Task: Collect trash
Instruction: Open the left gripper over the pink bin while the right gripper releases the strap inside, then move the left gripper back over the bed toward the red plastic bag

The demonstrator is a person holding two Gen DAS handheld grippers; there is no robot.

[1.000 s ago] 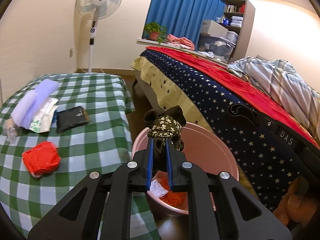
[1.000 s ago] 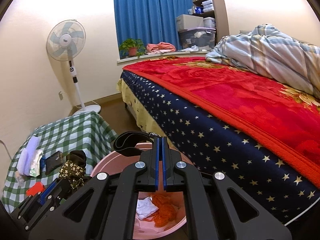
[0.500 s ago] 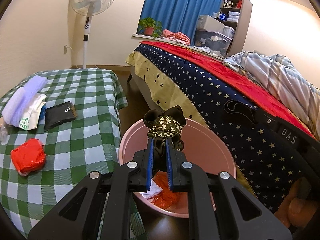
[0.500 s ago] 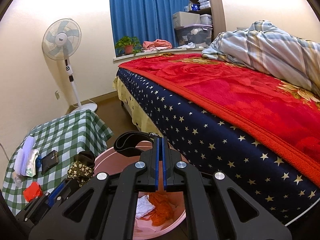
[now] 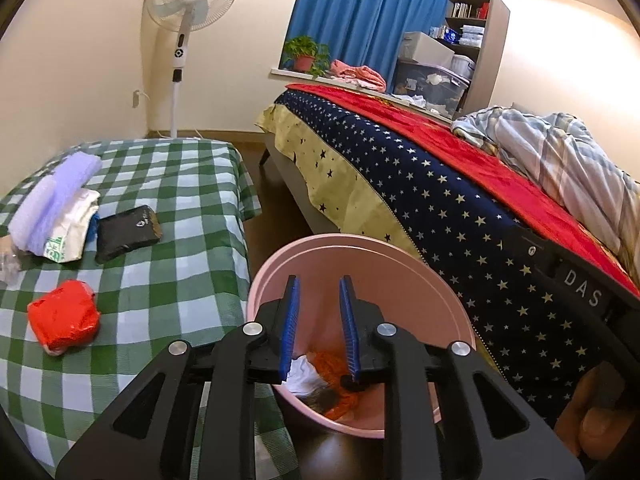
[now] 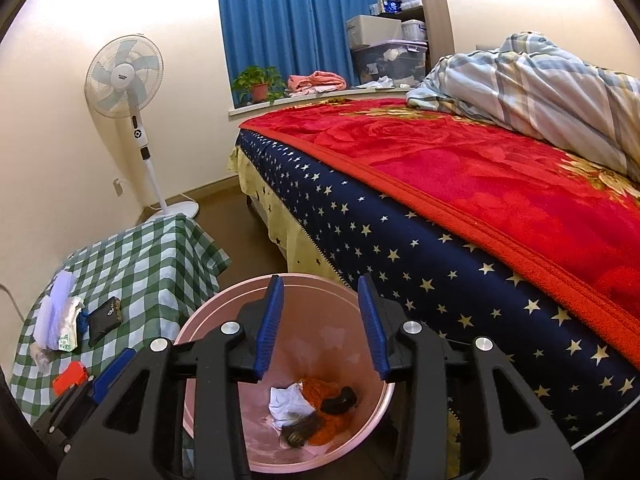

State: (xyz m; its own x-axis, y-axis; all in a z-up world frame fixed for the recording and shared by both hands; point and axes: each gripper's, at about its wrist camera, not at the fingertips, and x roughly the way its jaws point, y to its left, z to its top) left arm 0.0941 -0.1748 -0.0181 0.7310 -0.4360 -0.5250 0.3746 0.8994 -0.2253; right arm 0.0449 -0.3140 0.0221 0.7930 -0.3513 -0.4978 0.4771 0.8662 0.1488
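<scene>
A pink bin [image 5: 360, 242] stands on the floor between the table and the bed. My left gripper [image 5: 319, 282] hangs over it, jaws opening, nothing between the blue pads. My right gripper [image 6: 320, 282] is over the same bin [image 6: 320, 320], jaws also opening and empty. In the bin lie white paper [image 6: 288, 400], orange cloth [image 6: 320, 388], a dark flowered cloth [image 6: 300, 432] and a black band [image 6: 340, 398]. On the checked table [image 5: 180, 184] remain a red crumpled wrapper [image 5: 64, 316], a black pouch [image 5: 128, 232], a white bag [image 5: 72, 228] and a purple roll [image 5: 56, 200].
The bed [image 6: 440, 184] with a red blanket and starred navy side runs along the right, close to the bin. A standing fan [image 5: 180, 40] is by the far wall. Dark floor [image 5: 260, 200] shows between table and bed. A hand [image 5: 592, 412] holds the right gripper.
Both grippers opened. The flowered dark cloth left the left gripper and the black band left the right gripper; both now lie in the bin.
</scene>
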